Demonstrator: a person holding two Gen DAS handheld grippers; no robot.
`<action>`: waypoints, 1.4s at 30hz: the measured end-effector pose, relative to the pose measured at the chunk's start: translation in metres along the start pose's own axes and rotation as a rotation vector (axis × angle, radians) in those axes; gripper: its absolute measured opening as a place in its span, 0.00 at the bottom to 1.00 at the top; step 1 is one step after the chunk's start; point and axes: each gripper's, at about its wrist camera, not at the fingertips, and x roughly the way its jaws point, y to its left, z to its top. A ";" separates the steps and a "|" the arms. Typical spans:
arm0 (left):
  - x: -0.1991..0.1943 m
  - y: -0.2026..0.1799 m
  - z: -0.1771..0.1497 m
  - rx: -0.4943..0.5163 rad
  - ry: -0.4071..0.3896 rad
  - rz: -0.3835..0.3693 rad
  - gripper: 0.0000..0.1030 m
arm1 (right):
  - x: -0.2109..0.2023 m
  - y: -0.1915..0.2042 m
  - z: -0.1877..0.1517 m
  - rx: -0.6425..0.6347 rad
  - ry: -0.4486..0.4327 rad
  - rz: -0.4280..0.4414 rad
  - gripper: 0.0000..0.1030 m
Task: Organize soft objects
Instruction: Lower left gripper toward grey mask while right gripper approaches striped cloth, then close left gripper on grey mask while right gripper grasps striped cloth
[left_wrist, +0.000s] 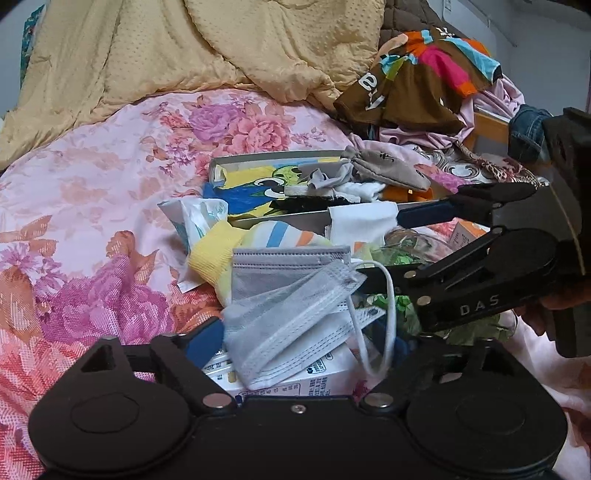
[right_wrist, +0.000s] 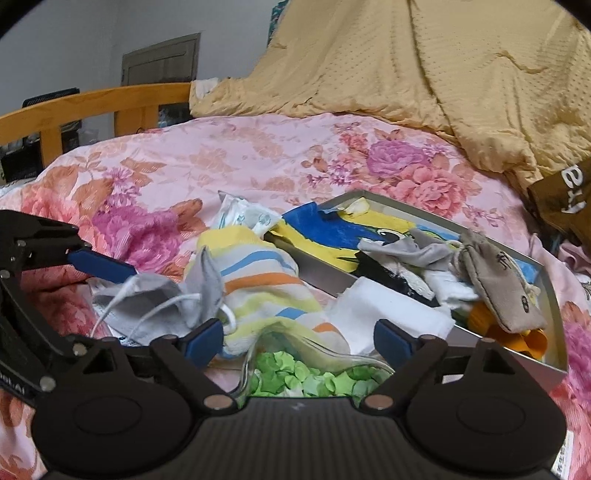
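Note:
A shallow grey box (left_wrist: 266, 159) (right_wrist: 554, 295) lies on the flowered bed with socks and a grey drawstring pouch (left_wrist: 388, 168) (right_wrist: 498, 288) in it. In front of it lie a yellow striped sock (left_wrist: 236, 240) (right_wrist: 258, 280), a white cloth (left_wrist: 362, 221) (right_wrist: 391, 314) and grey face masks (left_wrist: 288, 306) (right_wrist: 147, 299). My left gripper (left_wrist: 306, 347) is open with the masks between its fingers. My right gripper (right_wrist: 299, 343) is open over a clear container of green paper bits (right_wrist: 314, 380), its fingers (left_wrist: 424, 216) reaching in from the right in the left wrist view.
A tan quilt (left_wrist: 184, 48) (right_wrist: 443, 74) is heaped at the back. A brown multicoloured garment (left_wrist: 417, 85) and pink clothes lie at the right. A white carton (left_wrist: 314, 376) lies under the masks. A wooden bed rail (right_wrist: 92, 107) runs along the far left.

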 end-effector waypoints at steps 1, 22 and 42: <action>0.000 0.001 0.000 -0.005 -0.002 0.000 0.80 | 0.001 0.000 0.001 -0.002 0.004 0.005 0.82; 0.001 0.020 -0.004 -0.160 -0.040 0.018 0.28 | 0.034 -0.001 0.020 -0.036 0.181 0.109 0.52; -0.021 0.028 0.002 -0.296 -0.107 0.076 0.13 | 0.010 0.025 0.021 -0.184 0.046 0.030 0.13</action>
